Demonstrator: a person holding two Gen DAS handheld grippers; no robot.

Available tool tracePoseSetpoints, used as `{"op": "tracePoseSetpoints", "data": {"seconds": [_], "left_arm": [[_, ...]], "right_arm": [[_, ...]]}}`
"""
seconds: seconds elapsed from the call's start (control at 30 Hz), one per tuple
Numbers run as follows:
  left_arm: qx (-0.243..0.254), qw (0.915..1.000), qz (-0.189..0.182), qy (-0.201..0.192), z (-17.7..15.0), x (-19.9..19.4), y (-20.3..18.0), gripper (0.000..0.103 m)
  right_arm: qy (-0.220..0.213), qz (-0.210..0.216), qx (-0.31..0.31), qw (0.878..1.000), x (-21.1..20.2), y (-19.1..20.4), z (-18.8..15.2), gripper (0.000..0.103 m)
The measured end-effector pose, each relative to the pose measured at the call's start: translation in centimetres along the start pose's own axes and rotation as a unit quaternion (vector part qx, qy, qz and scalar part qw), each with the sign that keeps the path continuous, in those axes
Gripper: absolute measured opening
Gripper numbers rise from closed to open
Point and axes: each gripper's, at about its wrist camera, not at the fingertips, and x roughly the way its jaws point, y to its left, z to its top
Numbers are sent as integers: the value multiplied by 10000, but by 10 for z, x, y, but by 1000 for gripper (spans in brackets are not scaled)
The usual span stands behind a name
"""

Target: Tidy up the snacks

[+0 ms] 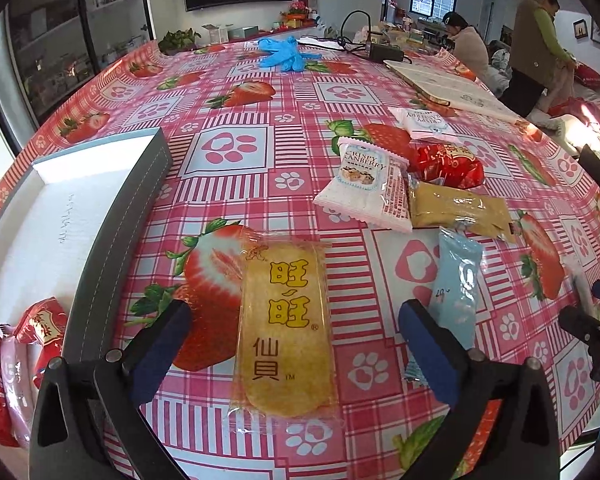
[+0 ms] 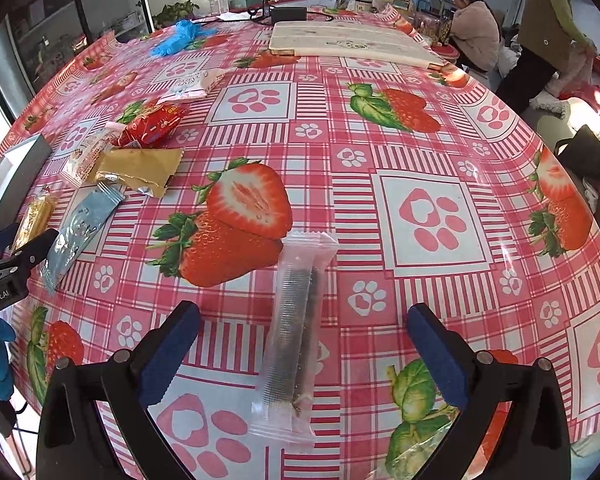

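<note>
We have both grippers hanging over the desk [image 1: 260,128] with their jaws spread wide and nothing pinched: the left gripper [image 1: 296,344] straddles the yellow rice cracker packet [image 1: 286,336], which lies flat between its fingers without touching either pad, and the right gripper [image 2: 304,348] straddles the clear-wrapped snack stick [image 2: 296,340], likewise untouched. What worries us most is the wrappers: both are slick film lying flat on a glossy cloth, so if we close from above without getting low enough, the pads may skate over the plastic or only nip a crinkled edge, and the packet would droop or drop on the lift. The rice cracker looks brittle, so we judge a hard squeeze could crack it. The light blue sachet [image 1: 458,280] lies just beside the left gripper's right-hand finger, so it could get shoved or caught as that finger closes. As for containers, the grey-walled box [image 1: 120,240] stands on the left side of the desk; in its near corner we see red packets [image 1: 40,332] and a pink one beside them, and the rest of its white floor is bare. The remaining snacks lie loose farther up the desk.
</note>
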Motion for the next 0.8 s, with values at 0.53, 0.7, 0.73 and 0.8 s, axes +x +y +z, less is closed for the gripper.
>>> {"op": "tracePoseSetpoints", "data": {"seconds": [0.53,0.7,0.73,0.8], "left_arm": [[6,10000,5,-13,-2,-1,0,103],[7,10000,5,-15,-2,-1,0,103],[7,10000,5,-15,-2,-1,0,103],[8,10000,4,-16,-2,-1,0,103]], "right_arm": [[-404,-27,26,9992,-4,1,-9,103],[-416,-28,22,9991,-3,1,-9,103],[-411,-29,23,9991,-3,1,-8,103],[-417,-27,20,9991,-3,1,-9,103]]}}
